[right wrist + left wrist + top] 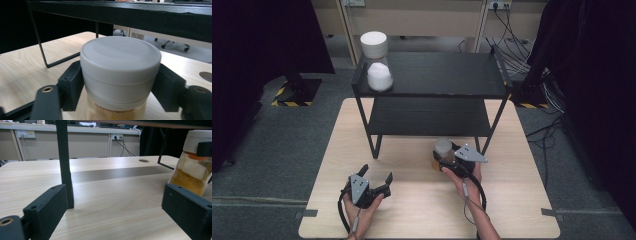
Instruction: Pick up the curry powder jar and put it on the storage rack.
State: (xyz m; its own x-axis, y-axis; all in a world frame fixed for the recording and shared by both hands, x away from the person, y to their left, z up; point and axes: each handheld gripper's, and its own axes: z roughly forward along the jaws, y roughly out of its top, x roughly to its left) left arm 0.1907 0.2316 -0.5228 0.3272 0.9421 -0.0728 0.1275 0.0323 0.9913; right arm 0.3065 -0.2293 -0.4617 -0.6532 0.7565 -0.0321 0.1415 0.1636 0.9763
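Right gripper (447,159) fingers (71,85) clamp the spice jar (120,75); left gripper (375,176) gapes empty. Pale wood table (422,210), grey floor, black two-tier shelf (432,75) at 12 o'clock. Two jars total: second, white-filled jar (377,67) at 11 o'clock.

The pale wooden table top (422,200) has a fine straight grain and a smooth, faintly satin finish — it mirrors the shelf as a dull grey band in the left gripper view. The black two-tier shelf (432,75) looks like matt painted board on thin black metal legs, its front edge slightly rough and chipped in the right gripper view. The clear jar with a grey lid (120,72) has see-through walls, glass or plastic, around a grainy amber filling; the lid is smooth matt plastic. The right gripper (451,158) and the left gripper (375,176) have matt black plastic jaws — with small brass-coloured insets.
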